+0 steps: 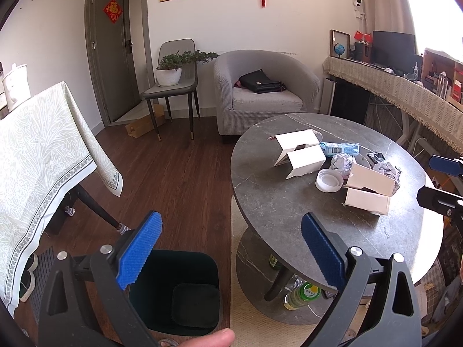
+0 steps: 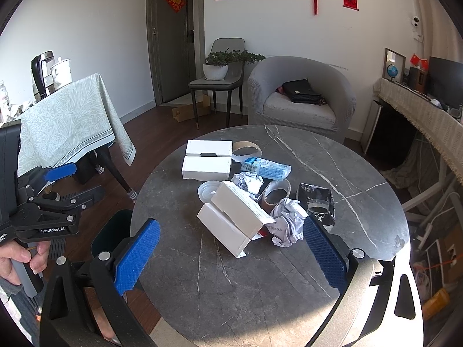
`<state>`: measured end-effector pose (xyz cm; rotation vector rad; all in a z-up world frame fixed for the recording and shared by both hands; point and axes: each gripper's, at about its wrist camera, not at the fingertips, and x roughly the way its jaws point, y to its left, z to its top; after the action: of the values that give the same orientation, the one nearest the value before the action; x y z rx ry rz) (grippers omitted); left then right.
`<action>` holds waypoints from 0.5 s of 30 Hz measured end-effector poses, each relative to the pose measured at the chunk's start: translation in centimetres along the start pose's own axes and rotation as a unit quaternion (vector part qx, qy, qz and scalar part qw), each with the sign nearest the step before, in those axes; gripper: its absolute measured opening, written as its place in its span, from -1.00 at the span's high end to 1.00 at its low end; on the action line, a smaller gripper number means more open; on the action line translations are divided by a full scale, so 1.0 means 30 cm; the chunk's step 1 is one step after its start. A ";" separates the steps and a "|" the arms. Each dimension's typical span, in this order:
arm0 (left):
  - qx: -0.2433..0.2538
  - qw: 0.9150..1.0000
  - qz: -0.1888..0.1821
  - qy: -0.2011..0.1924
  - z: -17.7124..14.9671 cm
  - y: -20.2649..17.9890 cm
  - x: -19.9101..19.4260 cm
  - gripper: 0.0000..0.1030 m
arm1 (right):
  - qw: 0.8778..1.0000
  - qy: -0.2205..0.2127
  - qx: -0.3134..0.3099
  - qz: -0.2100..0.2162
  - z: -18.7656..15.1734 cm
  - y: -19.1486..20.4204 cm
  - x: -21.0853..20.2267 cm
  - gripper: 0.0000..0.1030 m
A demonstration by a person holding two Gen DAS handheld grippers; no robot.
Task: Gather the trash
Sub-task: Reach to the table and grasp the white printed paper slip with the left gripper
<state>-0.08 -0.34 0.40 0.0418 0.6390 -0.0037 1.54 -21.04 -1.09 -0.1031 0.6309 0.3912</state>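
Empty tools (image 2: 231,256) over boxes (image 2: 231,217), paper (image 2: 289,221), possibly wrappers.

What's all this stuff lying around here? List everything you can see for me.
Round table: one, grey marble look, centre.
White boxes: four, two open pairs on the table.
Crumpled paper: two, whitish, among the boxes.
Blue packet: one, behind the boxes.
Black bag: one, right of the pile.
White lid: one, left of the pile.
Tape rolls: two, brown cardboard, in the pile.
Bin: one, dark, on the floor left of the table.
Bottles: a few, under the table.
Armchair: one, grey, holding a black handbag.
Chair: one, grey, bearing a potted plant.
Left gripper: fingers blue, open, above the bin.
Right gripper: fingers blue, open, over the table.
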 end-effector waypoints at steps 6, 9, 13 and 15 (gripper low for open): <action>-0.003 1.000 -0.031 0.002 0.016 -0.001 0.009 -0.55 | 1.000 0.002 -0.006 0.014 -0.007 0.014 0.015 -0.86; 0.002 0.999 -0.051 -0.004 0.037 -0.006 0.010 -0.54 | 1.000 0.005 -0.006 0.020 -0.008 0.006 0.027 -0.80; 0.004 0.997 -0.073 0.001 0.068 -0.015 0.036 -0.38 | 0.999 0.014 -0.002 0.032 -0.010 -0.012 0.051 -0.68; 0.000 0.996 -0.090 0.010 0.081 -0.017 0.060 -0.17 | 0.999 0.017 -0.003 0.038 -0.010 -0.013 0.062 -0.64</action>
<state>2.81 -0.95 1.26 -0.0162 0.6604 -0.1764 2.90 -20.85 -2.44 -0.0918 0.6687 0.4652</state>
